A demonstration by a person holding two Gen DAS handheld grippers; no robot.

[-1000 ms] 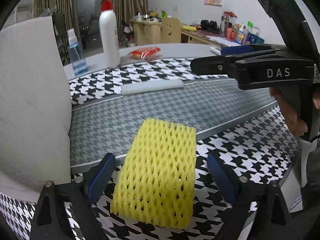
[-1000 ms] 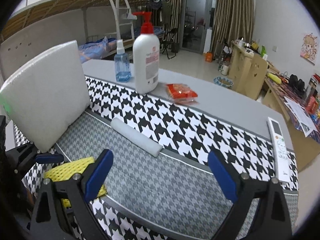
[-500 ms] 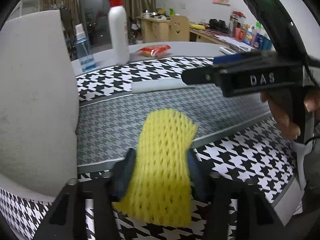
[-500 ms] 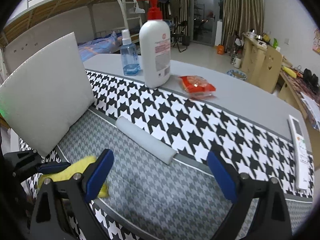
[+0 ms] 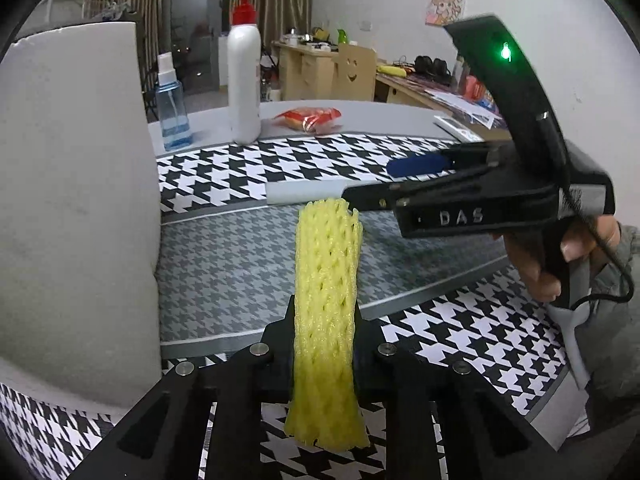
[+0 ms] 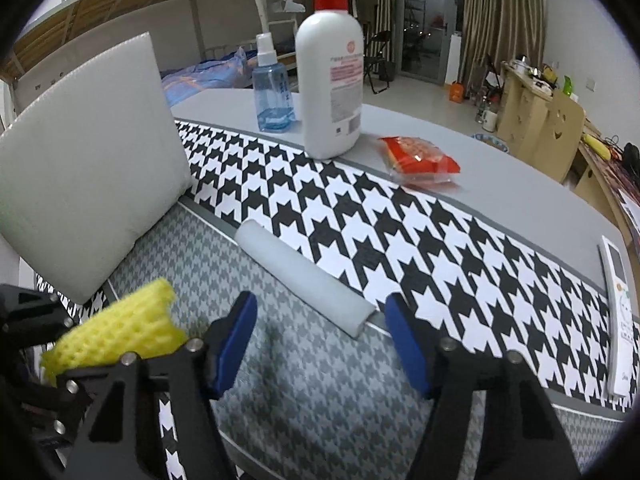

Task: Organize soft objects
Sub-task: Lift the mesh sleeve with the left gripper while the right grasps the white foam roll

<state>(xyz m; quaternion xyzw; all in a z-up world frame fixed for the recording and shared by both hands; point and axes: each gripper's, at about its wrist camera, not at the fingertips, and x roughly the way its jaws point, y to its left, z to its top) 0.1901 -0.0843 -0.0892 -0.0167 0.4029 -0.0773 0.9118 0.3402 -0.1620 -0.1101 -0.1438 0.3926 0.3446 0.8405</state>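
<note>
My left gripper (image 5: 325, 320) is shut on a yellow foam net sleeve (image 5: 326, 304), squeezed narrow between the jaws and sticking up forward; the sleeve also shows in the right wrist view (image 6: 120, 328). My right gripper (image 6: 320, 344) is open and empty, hovering over the grey houndstooth mat just short of a white foam roll (image 6: 304, 276). The right gripper also shows in the left wrist view (image 5: 400, 184), above the roll (image 5: 304, 192). A large white foam block (image 5: 72, 208) stands on the left and also shows in the right wrist view (image 6: 88, 168).
A white pump bottle (image 6: 332, 80), a blue spray bottle (image 6: 274, 92) and a red snack packet (image 6: 418, 158) stand at the far table edge. A remote control (image 6: 620, 320) lies at the right. A houndstooth cloth (image 6: 400, 232) covers the table.
My left gripper closed on the yellow net sleeve and lifted it off the cloth. My right gripper moved forward towards the white foam roll and narrowed somewhat.
</note>
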